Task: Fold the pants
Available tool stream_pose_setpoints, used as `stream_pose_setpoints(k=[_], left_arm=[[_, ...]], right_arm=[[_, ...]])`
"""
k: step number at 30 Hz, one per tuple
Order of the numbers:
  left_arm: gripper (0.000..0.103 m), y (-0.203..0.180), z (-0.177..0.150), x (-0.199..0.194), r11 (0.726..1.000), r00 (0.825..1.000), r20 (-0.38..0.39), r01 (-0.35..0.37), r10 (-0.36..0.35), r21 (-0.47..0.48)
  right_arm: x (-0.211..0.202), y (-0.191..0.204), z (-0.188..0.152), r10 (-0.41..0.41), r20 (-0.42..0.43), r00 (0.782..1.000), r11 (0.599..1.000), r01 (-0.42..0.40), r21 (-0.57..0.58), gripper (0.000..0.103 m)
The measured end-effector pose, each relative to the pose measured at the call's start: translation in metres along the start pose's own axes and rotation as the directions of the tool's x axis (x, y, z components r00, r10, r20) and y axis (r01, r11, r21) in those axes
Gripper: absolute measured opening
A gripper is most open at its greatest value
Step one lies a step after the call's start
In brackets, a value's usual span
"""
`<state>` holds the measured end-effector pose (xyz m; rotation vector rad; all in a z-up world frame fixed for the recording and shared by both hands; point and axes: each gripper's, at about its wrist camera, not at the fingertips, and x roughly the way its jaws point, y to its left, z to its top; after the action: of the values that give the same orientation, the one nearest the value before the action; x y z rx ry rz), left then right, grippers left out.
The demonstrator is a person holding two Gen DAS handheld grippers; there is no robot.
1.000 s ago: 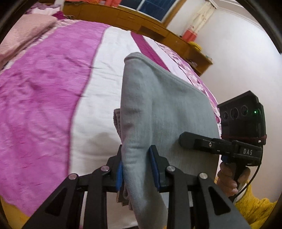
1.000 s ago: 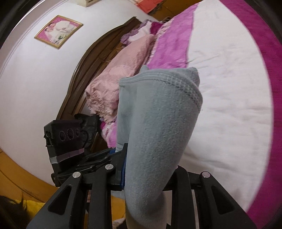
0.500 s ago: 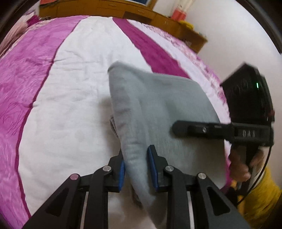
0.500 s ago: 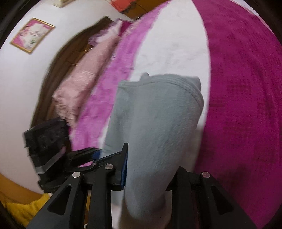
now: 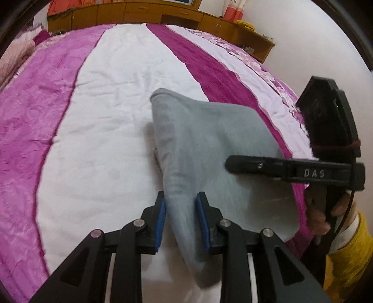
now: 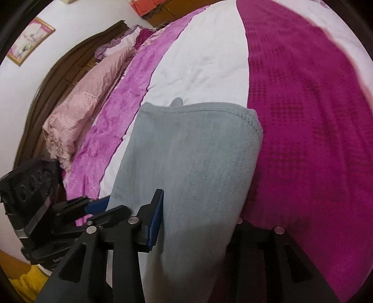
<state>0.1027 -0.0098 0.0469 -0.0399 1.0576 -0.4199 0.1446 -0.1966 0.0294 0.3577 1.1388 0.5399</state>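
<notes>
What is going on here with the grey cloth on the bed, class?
A person with a gripper in each hand is folding grey pants on a bed with a pink and white cover. The left gripper pinches one end of the folded bundle. The right gripper has the other end between its jaws, which are opening. The pants lie low over the bed.

My left wrist camera sits just behind the left gripper (image 5: 180, 223) and looks steeply down over the bed (image 5: 112, 111), facing across it to the wooden cabinets (image 5: 149, 11) at the far side. My right wrist camera rides behind the right gripper (image 6: 198, 223), also tilted down and close to the bed (image 6: 209, 60), facing the headboard (image 6: 70, 63) and pillow (image 6: 86, 100) at its end. Both views share the grey pants (image 5: 209, 144) (image 6: 193, 149) on the bed's white stripe, and each catches the other gripper at its edge.
</notes>
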Motion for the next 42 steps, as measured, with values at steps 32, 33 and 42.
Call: stream_pose_setpoints(k=[32,33,42], left_arm=[[0.048,-0.01,-0.056,-0.029,0.973,0.976,0.043,-0.208,0.213,-0.097],[0.057,-0.012,-0.059,-0.032,0.97,0.973,0.048,-0.221,0.227,-0.101],[0.07,-0.027,-0.095,-0.025,0.951,0.951,0.041,-0.303,0.306,-0.064]], right_arm=[[-0.07,0.034,-0.089,-0.319,0.188,0.929,0.941,0.334,-0.058,0.038],[-0.076,0.036,-0.098,-0.319,0.194,0.928,0.94,0.335,-0.059,0.039],[-0.073,0.028,-0.142,-0.345,0.231,0.909,0.932,0.362,-0.031,0.062]])
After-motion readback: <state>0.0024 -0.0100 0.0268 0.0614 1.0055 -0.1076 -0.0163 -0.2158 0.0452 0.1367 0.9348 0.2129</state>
